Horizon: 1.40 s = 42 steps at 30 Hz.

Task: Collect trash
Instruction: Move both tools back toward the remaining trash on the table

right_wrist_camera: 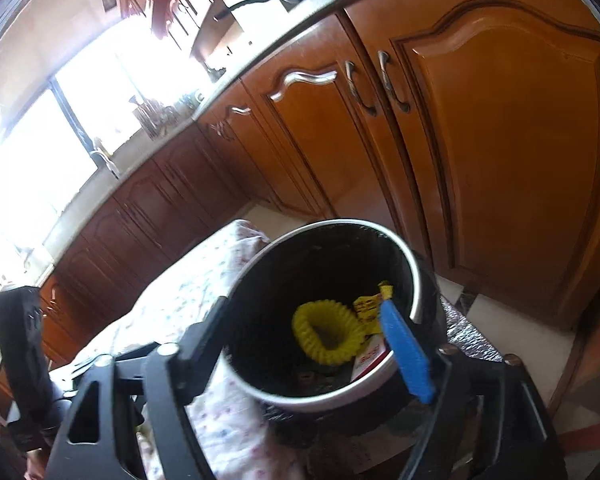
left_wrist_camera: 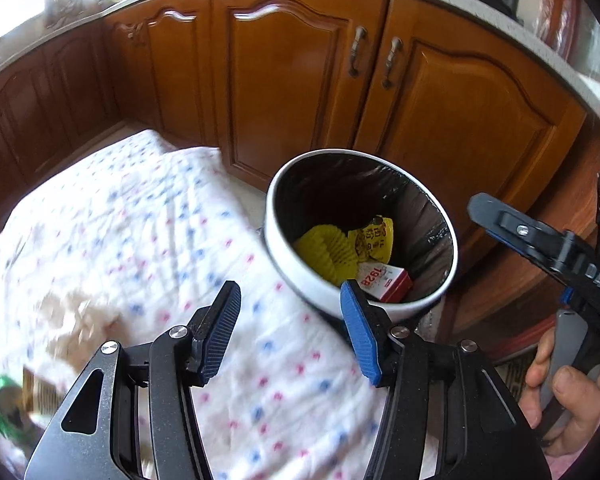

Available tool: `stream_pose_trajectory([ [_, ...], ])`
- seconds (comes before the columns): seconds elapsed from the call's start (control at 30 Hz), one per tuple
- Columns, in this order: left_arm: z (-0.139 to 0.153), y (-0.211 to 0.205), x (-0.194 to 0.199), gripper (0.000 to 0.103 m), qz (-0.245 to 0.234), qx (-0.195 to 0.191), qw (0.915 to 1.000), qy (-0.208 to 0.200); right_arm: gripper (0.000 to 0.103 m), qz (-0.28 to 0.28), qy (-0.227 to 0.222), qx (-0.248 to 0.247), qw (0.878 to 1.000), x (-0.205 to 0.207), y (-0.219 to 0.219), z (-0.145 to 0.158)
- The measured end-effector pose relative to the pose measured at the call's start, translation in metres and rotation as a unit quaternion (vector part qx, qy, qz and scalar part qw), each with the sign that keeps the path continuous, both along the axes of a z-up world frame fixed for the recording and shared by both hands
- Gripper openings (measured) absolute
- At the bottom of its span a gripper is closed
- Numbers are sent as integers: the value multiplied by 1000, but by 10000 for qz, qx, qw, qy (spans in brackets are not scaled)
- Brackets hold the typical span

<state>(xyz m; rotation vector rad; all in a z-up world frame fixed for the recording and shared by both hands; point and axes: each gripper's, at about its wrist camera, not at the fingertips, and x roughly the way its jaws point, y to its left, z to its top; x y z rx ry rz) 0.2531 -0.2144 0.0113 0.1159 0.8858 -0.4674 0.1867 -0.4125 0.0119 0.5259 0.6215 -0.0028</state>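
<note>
While both grippers (left_wrist_camera: 290, 330) (right_wrist_camera: 304, 344) gape wide and empty, the bin (left_wrist_camera: 284, 256) holds a yellow cupcake liner (left_wrist_camera: 328, 248), yellow wrapper (left_wrist_camera: 374, 240) and red-white box (left_wrist_camera: 386, 282); only the left view shows a hand (left_wrist_camera: 560, 392) at 4 o'clock.

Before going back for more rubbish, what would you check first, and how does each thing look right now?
1. Left gripper empty: ok, fingers apart, nothing between them.
2. Right gripper empty: ok, open over the bin.
3. Bin upright with room: ok, yellow paper cup, yellow wrapper and red-and-white box sit low inside.
4. Bin liner in place: ok.
5. More trash on the patterned cloth: cannot tell, bottom-left corner is blurred.
</note>
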Motion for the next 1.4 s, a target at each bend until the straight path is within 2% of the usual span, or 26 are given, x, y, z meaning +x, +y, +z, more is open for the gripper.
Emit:
stream_pose_trajectory([
  [0.17,3,38,-21,58,338,-244,9991,-75,90,69,-184,-38,9998,-21,27,5],
  [0.43,-6,98,-50,59,842,-535,9950,27,93,258,-343,114,9990,-40,67,2],
  [0.83,-11,168,-81,61,1420,-667,9876,4,94,755,-185,161,9968,-50,125,-12],
  [1.4,-13,234,-108,62,1925,-805,9780,-17,94,1501,-99,41,9886,-43,187,-11],
])
